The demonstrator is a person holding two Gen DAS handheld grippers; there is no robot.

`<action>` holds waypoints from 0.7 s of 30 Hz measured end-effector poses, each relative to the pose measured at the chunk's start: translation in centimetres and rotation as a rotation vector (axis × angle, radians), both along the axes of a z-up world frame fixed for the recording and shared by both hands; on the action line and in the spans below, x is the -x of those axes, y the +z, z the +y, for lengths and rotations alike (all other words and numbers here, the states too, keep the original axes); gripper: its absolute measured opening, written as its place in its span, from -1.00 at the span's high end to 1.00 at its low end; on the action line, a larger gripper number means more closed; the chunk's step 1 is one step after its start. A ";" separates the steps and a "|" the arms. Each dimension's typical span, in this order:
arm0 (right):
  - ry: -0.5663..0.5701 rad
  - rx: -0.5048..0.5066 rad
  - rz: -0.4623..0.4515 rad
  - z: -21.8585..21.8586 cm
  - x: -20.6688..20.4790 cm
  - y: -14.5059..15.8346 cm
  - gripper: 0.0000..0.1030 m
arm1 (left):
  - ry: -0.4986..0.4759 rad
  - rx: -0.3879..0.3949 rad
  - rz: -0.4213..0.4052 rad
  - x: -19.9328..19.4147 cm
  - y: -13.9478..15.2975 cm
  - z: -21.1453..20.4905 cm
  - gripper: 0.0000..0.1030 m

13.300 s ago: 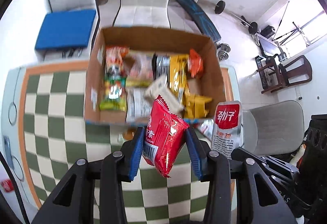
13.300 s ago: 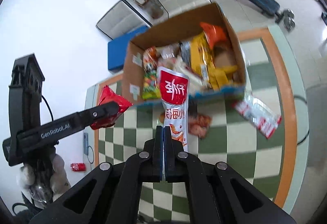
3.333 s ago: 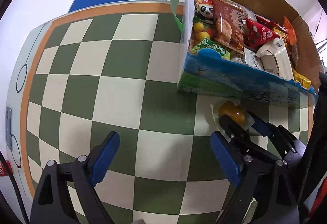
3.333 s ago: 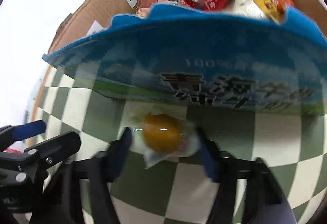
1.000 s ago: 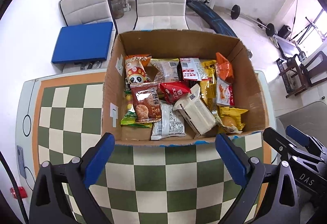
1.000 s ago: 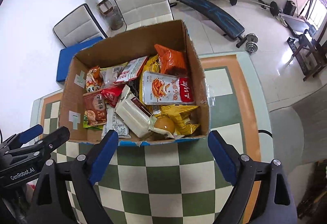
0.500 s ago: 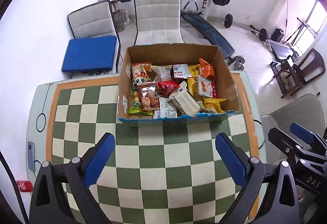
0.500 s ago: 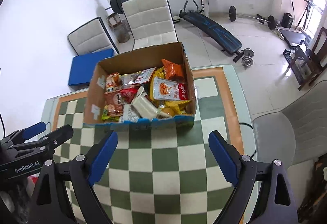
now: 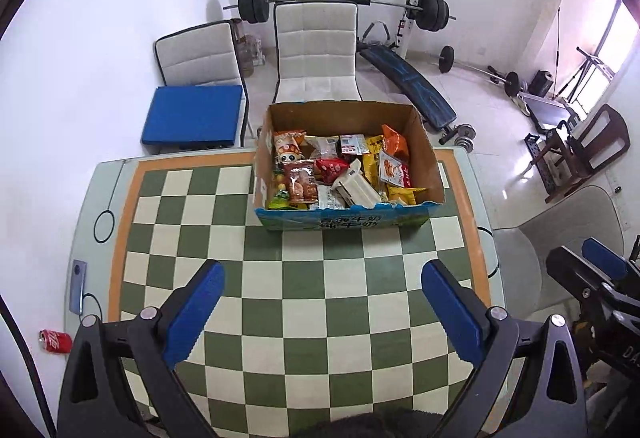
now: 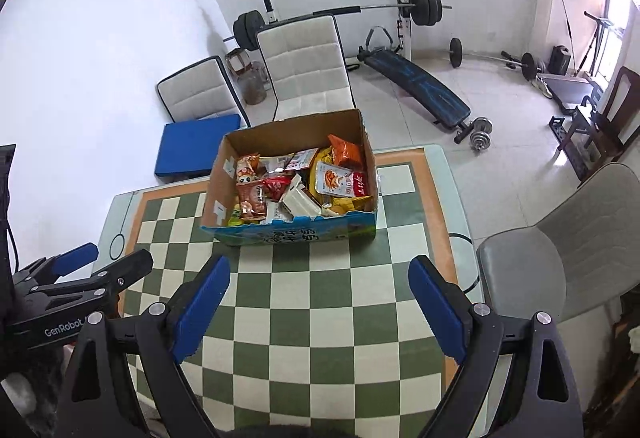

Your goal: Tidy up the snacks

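Above table [image 9: 304, 318], both grippers empty, fingers apart

- "GenRobot" in white letters on the black body of the left gripper [image 10: 76, 266], left of the cardboard box [image 10: 224, 194].
- "DA", cut off, on the right gripper [image 9: 592, 270], right of the box.
- Chinese characters on the box's blue front, too small to read.
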State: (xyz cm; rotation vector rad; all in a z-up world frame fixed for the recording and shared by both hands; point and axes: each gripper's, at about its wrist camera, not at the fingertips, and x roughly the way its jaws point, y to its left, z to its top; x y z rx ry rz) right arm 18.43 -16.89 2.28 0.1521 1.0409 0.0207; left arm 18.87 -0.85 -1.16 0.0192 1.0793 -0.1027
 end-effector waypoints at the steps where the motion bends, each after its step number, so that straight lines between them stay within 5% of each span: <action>1: 0.001 -0.005 -0.005 0.1 0.5 0.6 -0.81 | 0.005 0.006 0.003 0.4 0.3 0.2 -0.96; 21: 0.001 0.073 -0.054 1.0 3.5 3.4 -0.94 | 0.039 -0.002 -0.068 2.9 1.9 0.6 -0.97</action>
